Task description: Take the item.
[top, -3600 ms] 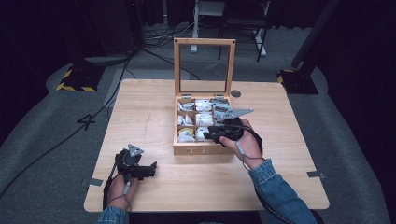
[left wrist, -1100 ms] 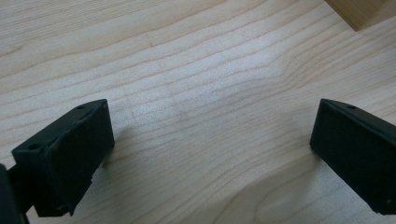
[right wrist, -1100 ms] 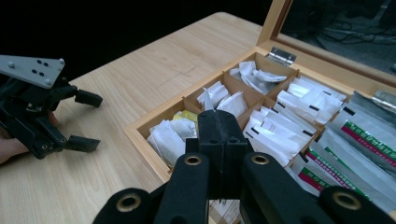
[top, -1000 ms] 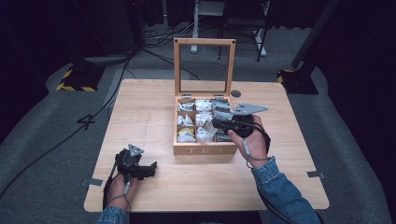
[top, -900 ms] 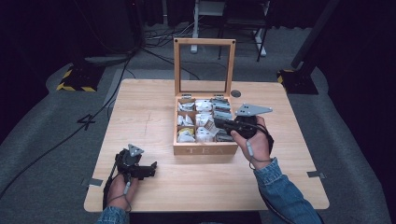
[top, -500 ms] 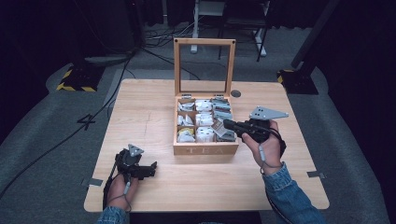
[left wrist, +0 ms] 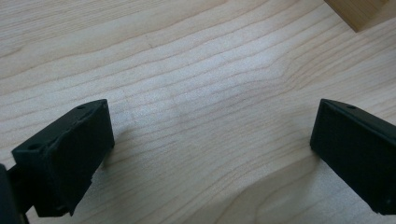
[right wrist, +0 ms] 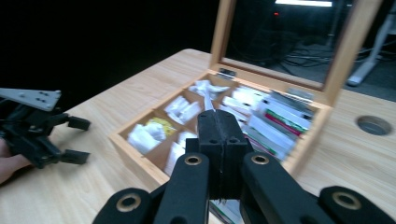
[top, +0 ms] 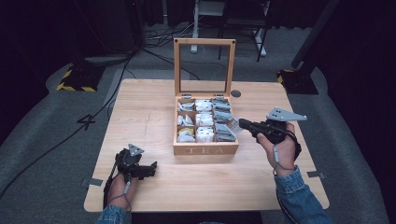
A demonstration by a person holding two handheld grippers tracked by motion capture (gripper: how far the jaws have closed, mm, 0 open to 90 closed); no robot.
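Right hand-held gripper (top: 243,123) sits just off the right wall of the tea box (top: 205,150), jaws pointing left toward it, and I'm reading them as clamped tight: in the right gripper view the two black jaws are pressed flat together with a thin tea sachet (top: 232,126) pinched edge-on between them, its pale tip poking up above the pads. From above, that sachet hangs just outside the box rim, beside the right-hand column of compartments, so the packet is out of its slot and clear of the wood, as far as I can judge. Its long axis runs roughly in line with the jaws, toward the box. Whatever comes next, the box lies to the left of this hand and the open worktop (top: 261,177) lies in front of the person, so the right hand is plainly the nearer one. My left hand-held gripper (top: 150,169) rests on the worktop near the front-left corner, well apart from the box, jaws spread wide with only bare wood between them, gripping nothing.
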